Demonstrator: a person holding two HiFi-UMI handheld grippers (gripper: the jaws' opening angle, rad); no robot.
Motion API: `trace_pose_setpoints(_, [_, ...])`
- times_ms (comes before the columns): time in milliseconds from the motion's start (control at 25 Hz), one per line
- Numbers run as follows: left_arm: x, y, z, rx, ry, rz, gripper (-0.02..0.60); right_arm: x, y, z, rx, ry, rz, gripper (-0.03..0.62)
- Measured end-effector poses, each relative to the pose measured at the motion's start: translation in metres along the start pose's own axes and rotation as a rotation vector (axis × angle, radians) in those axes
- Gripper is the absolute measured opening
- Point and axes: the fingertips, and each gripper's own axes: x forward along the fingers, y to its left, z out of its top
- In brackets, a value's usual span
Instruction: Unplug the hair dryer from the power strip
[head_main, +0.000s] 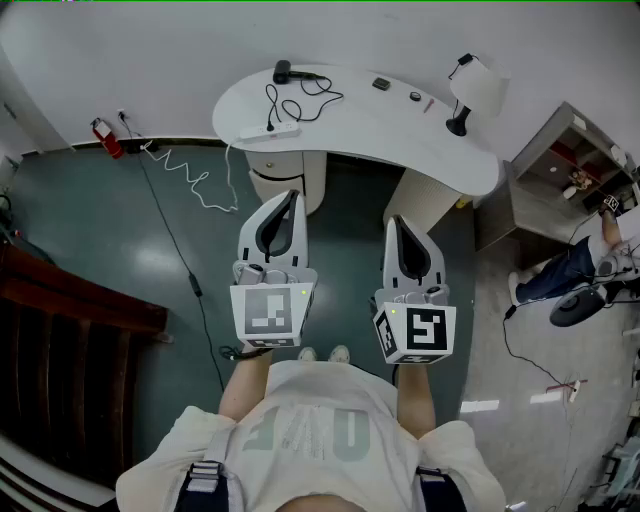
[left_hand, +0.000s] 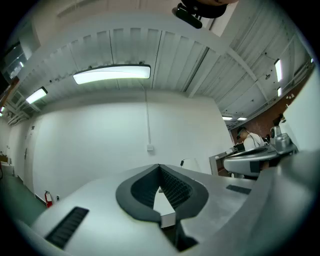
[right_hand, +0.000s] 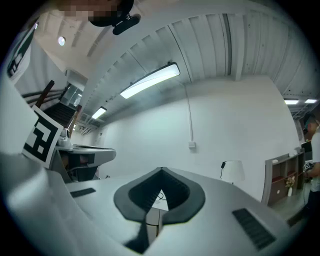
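Note:
A black hair dryer (head_main: 283, 72) lies at the back left of a white curved table (head_main: 380, 130). Its black cord (head_main: 300, 100) loops down to a white power strip (head_main: 270, 131) near the table's left front edge. My left gripper (head_main: 292, 194) and right gripper (head_main: 396, 220) are held side by side well short of the table, both shut with nothing in them. In the left gripper view the jaws (left_hand: 160, 167) meet at their tips. The right gripper view shows its jaws (right_hand: 161, 172) closed the same way, with a bit of the table and cord seen through the gap.
A white lamp (head_main: 472, 92) stands at the table's right end, with small dark objects (head_main: 381, 84) near it. A white cable (head_main: 190, 172) runs over the floor to the left wall by a red extinguisher (head_main: 106, 138). A shelf unit (head_main: 560, 170) and a seated person (head_main: 575, 265) are at right.

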Motion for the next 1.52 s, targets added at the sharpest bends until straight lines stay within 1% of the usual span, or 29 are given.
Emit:
trace_pose_setpoints(440, [0.005, 0.017, -0.003, -0.007, 0.002, 0.009, 0.005, 0.014, 0.011, -0.001, -0.023, 0.008, 0.024, 0.003])
trace_pose_setpoints(520, [0.007, 0.023, -0.006, -0.016, 0.003, 0.007, 0.005, 0.018, 0.015, -0.003, -0.008, 0.008, 0.024, 0.003])
trace_pose_setpoints(640, [0.009, 0.035, -0.007, -0.050, -0.019, 0.010, 0.005, 0.022, 0.021, -0.004, 0.046, -0.004, 0.025, 0.003])
trace_pose_setpoints(720, [0.010, 0.043, -0.015, -0.047, -0.001, 0.009, 0.005, 0.026, 0.025, -0.008, 0.045, 0.003, 0.032, 0.003])
trace_pose_setpoints(800, [0.011, 0.049, -0.026, -0.042, 0.022, 0.011, 0.005, 0.027, 0.028, -0.014, 0.017, 0.020, 0.031, 0.003])
trace_pose_setpoints(920, [0.019, 0.061, -0.037, -0.045, 0.024, 0.019, 0.005, 0.034, 0.030, -0.025, -0.009, 0.036, 0.018, 0.003])
trace_pose_setpoints(1000, [0.026, 0.067, -0.044, -0.042, 0.022, 0.019, 0.005, 0.042, 0.028, -0.033, -0.006, 0.037, 0.016, 0.003])
trace_pose_setpoints(1120, [0.041, 0.071, -0.053, -0.030, 0.012, 0.012, 0.005, 0.061, 0.021, -0.042, -0.006, 0.022, 0.025, 0.003])
trace_pose_setpoints(1280, [0.070, 0.076, -0.066, -0.012, -0.022, 0.014, 0.005, 0.097, 0.004, -0.053, -0.001, -0.029, 0.030, 0.003])
trace_pose_setpoints(1400, [0.104, 0.081, -0.081, -0.016, -0.036, 0.022, 0.005, 0.134, -0.010, -0.057, -0.012, -0.063, 0.045, 0.003])
trace_pose_setpoints(1520, [0.148, 0.089, -0.093, -0.027, -0.019, 0.029, 0.005, 0.174, -0.027, -0.055, -0.024, -0.076, 0.066, 0.003])
